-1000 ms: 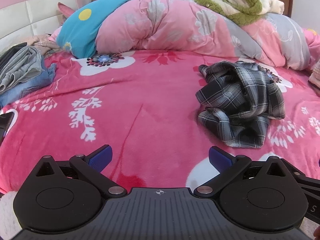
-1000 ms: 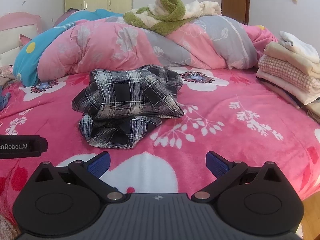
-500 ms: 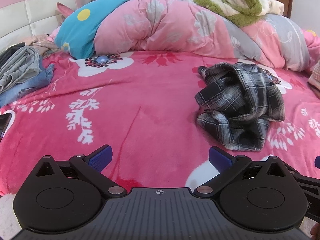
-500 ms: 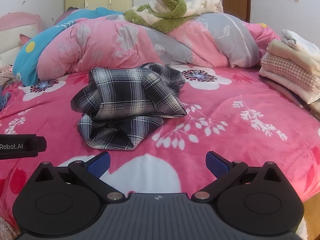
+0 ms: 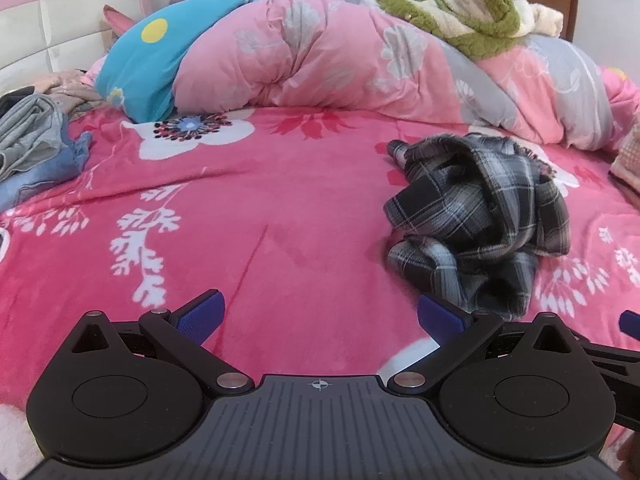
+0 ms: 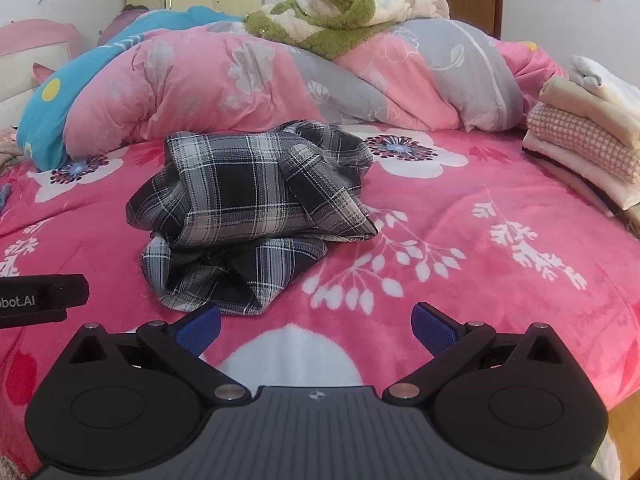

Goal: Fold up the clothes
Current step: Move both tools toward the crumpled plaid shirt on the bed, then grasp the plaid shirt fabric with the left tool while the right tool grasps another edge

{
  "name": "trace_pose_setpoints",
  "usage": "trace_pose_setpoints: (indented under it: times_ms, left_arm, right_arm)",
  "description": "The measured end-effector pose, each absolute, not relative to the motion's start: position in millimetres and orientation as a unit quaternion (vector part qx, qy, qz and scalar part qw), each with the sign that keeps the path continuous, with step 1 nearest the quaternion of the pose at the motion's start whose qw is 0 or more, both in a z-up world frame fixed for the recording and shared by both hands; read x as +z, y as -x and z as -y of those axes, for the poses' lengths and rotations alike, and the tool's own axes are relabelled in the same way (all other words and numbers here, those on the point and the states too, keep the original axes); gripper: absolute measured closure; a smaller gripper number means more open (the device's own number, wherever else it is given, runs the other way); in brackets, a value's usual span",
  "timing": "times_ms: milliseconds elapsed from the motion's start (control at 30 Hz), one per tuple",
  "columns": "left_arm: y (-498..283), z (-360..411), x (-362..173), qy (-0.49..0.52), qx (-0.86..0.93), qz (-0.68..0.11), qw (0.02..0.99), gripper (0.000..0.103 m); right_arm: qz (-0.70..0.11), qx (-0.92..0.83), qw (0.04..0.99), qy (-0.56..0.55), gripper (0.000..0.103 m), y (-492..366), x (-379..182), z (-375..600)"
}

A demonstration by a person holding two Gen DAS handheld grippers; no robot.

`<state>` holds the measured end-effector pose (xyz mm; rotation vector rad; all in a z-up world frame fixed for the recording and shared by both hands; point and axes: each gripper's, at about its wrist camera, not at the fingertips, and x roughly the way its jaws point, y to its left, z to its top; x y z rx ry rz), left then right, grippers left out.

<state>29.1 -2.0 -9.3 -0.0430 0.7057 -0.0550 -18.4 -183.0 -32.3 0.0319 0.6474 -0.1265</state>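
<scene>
A crumpled black-and-white plaid shirt (image 5: 476, 216) (image 6: 252, 208) lies in a heap on the pink floral bedspread (image 5: 260, 216). My left gripper (image 5: 320, 316) hovers open above the bedspread, with the shirt ahead and to its right. My right gripper (image 6: 316, 326) is open too, nothing between its blue pads; its left fingertip sits just in front of the shirt's near hem. The left gripper's body (image 6: 36, 298) shows at the left edge of the right wrist view.
A rolled pink, grey and blue quilt (image 6: 248, 80) with a green and cream fleece (image 6: 340, 16) on top runs across the far side. Folded clothes (image 6: 592, 136) are stacked at the right. Grey and denim garments (image 5: 32, 148) lie at the left, near a padded headboard (image 5: 60, 32).
Both grippers have edged forward toward the plaid shirt, which now looks a little larger and nearer. Both stay open. The shirt has not moved.
</scene>
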Motion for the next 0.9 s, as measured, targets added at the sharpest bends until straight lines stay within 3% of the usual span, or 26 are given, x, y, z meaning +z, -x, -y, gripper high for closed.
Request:
trace_pose_setpoints:
  times_ms: [333,700,767,833,900]
  left_arm:
    - [-41.3,-9.7,-9.7,0.089,-0.070,-0.296,0.949,0.000]
    - [-57.1,9.0,-17.5,0.050,-0.200,-0.221,0.953,0.004]
    - [-66.6,16.0,-22.7,0.040,-0.210,-0.224,0.951,0.010]
    - [-75.6,19.4,-28.4,0.038,-0.216,-0.230,0.948,0.031]
    - [-84.9,21.3,-34.9,0.039,-0.223,-0.240,0.944,0.041]
  right_arm:
    - [-0.305,-0.056,0.951,-0.017,0.000,7.2,-28.5,190.8]
    - [-0.183,0.012,0.982,-0.053,0.000,-12.0,-1.2,242.5]
    - [-0.167,0.047,0.984,-0.048,0.000,-27.6,11.8,241.5]
    - [-0.165,0.090,0.982,-0.035,0.000,-46.2,22.3,232.4]
    - [-0.167,0.132,0.977,-0.019,0.001,-64.1,31.0,219.2]
